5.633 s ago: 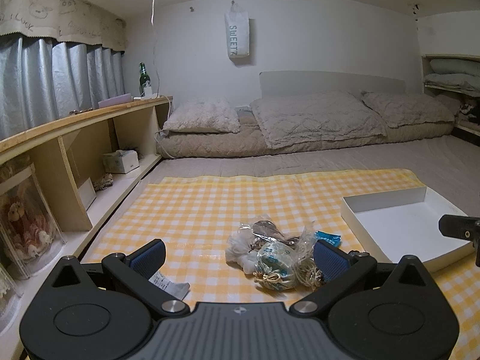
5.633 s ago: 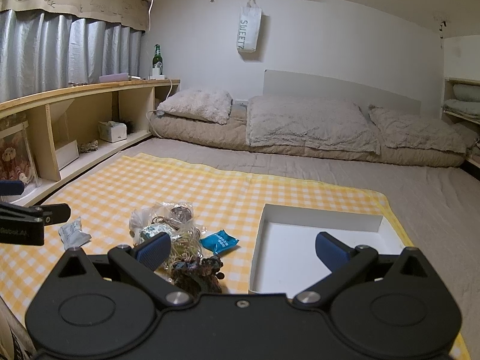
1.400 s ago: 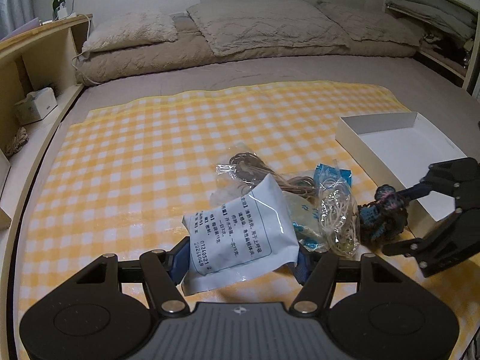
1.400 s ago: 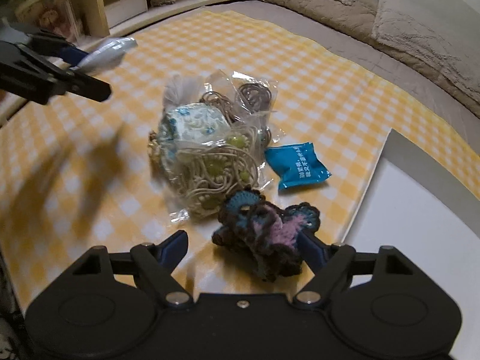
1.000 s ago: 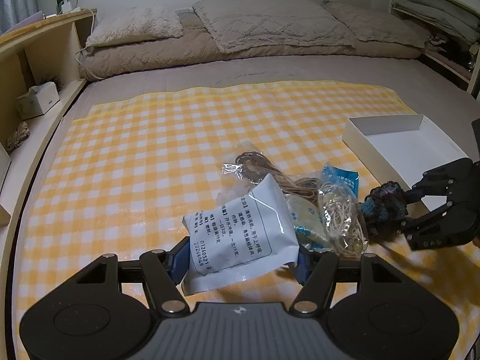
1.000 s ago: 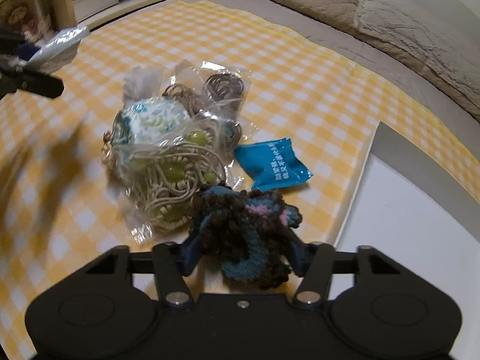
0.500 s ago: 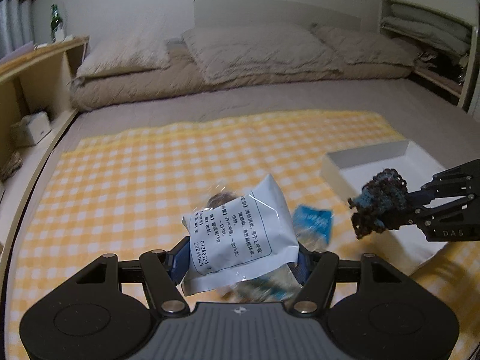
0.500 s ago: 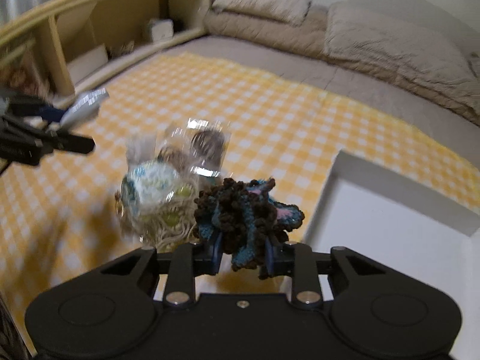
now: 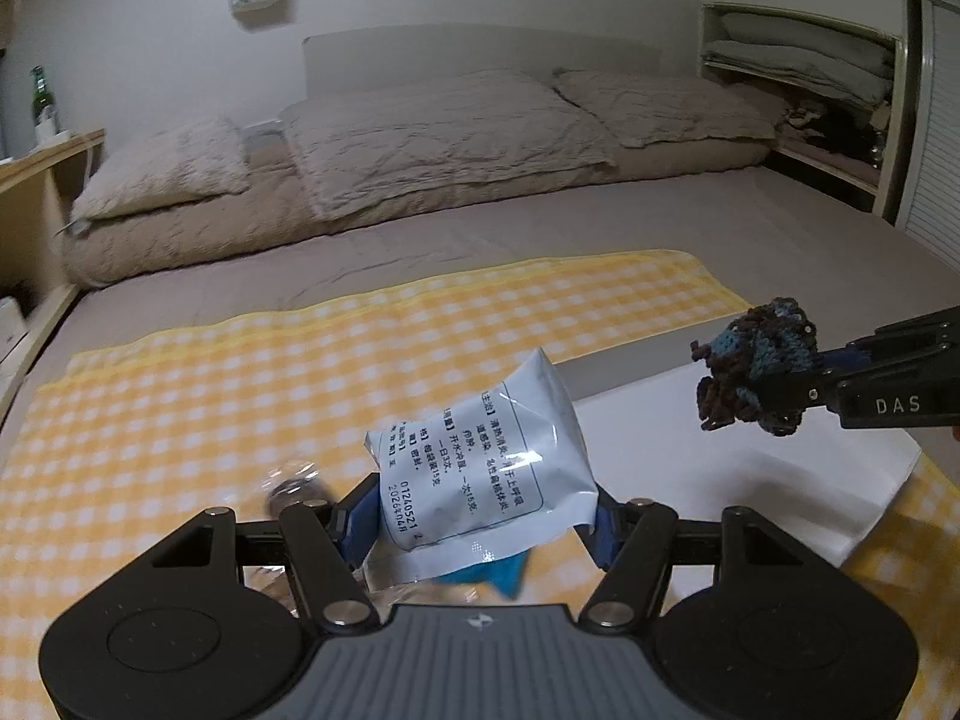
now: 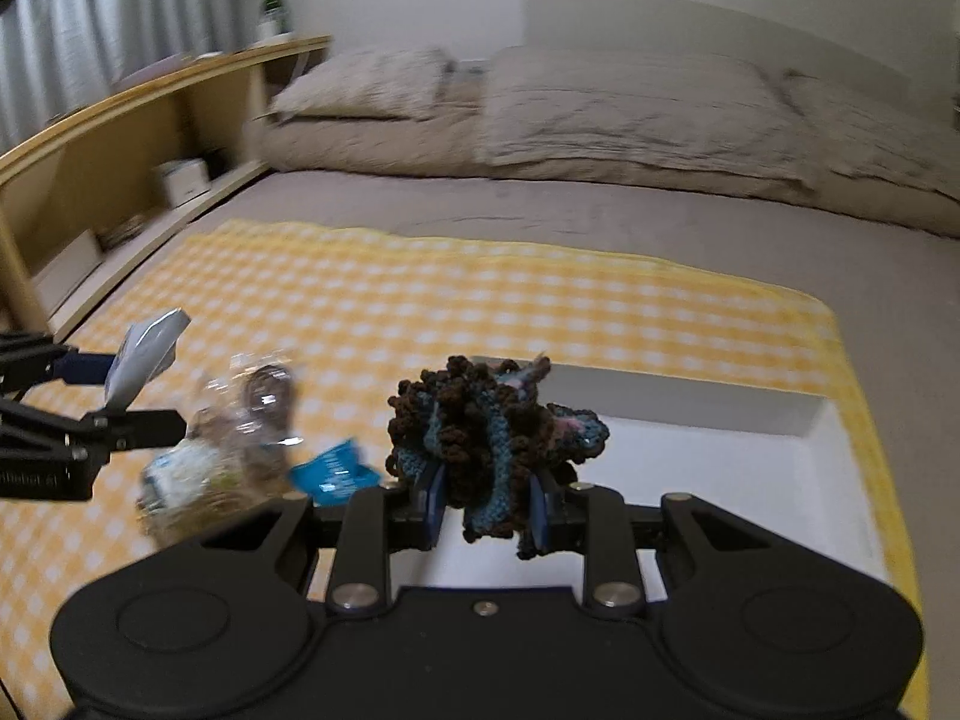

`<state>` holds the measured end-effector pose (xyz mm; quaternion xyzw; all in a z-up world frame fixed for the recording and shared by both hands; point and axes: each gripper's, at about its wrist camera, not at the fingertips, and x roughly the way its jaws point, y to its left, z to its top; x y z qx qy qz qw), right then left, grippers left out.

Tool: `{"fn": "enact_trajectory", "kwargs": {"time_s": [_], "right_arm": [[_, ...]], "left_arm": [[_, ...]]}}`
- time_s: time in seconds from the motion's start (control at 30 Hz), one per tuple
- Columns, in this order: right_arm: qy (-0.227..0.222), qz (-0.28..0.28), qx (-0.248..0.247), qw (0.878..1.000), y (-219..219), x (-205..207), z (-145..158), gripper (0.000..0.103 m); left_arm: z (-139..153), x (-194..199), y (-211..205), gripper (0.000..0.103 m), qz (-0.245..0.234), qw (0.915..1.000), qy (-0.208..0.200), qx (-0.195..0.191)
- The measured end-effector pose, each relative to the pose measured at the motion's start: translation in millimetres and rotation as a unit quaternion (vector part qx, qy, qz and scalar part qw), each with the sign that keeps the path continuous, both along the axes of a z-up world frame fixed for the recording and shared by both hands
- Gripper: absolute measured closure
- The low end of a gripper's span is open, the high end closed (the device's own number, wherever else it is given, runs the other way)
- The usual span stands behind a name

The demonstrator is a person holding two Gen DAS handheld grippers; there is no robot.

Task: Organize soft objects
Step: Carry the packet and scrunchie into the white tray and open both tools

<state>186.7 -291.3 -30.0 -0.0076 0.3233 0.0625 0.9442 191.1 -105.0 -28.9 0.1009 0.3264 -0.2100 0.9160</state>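
Note:
My left gripper (image 9: pixel 480 519) is shut on a white printed sachet (image 9: pixel 483 468), held up above the yellow checked cloth (image 9: pixel 210 396). The same sachet (image 10: pixel 147 354) shows at the left of the right wrist view. A dark brown and blue crocheted piece (image 10: pixel 489 426) sits squeezed in my right gripper (image 10: pixel 487 507), which is shut on it over the near end of the white tray (image 10: pixel 720 468). From the left wrist view the crocheted piece (image 9: pixel 756 372) hangs above the white tray (image 9: pixel 750 462). A pile of clear packets (image 10: pixel 222 450) and a blue sachet (image 10: pixel 333 471) lie on the cloth.
Beige pillows and bedding (image 9: pixel 420 138) line the far wall. A wooden shelf unit (image 10: pixel 120 138) runs along the left, with a green bottle (image 10: pixel 271 0) on top. Shelves with folded linen (image 9: pixel 804 66) stand at the far right.
The right gripper closed on the crocheted piece, lifted it off the cloth and carried it over the white tray. The left gripper moved right with the white sachet, towards the tray.

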Motion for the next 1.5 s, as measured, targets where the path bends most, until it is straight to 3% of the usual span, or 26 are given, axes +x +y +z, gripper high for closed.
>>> {"fn": "enact_trajectory", "kwargs": {"time_s": [0.43,0.77,0.97,1.03,1.13,1.33,1.5], "right_arm": [[0.015,-0.105,0.017,0.994,-74.4,8.4,-11.7,0.074],[0.028,-0.148,0.051,0.987,-103.4,30.6,-17.8,0.074],[0.021,-0.164,0.068,0.984,-113.9,35.0,-17.2,0.073],[0.02,-0.17,0.073,0.982,-118.8,36.2,-18.9,0.072],[0.017,-0.175,0.083,0.981,-124.0,36.4,-21.8,0.062],[0.033,-0.184,0.08,0.979,-128.6,33.0,-27.7,0.04],[0.037,-0.189,0.075,0.978,-131.5,21.0,-24.0,0.029]], "left_arm": [[-35.2,39.1,-106.6,0.037,-0.042,0.9991,0.001,-0.007],[-69.2,62.3,-145.0,0.037,-0.043,0.9986,0.014,-0.027],[-85.8,67.7,-158.7,0.037,-0.05,0.9987,0.005,-0.012],[-89.3,68.4,-158.9,0.032,-0.046,0.9988,0.002,-0.015],[-88.7,65.5,-158.1,0.015,-0.047,0.9988,-0.007,-0.014],[-83.5,49.5,-159.1,0.007,-0.076,0.9971,-0.011,0.004],[-75.5,37.4,-155.8,0.003,-0.082,0.9966,0.008,0.006]]}}
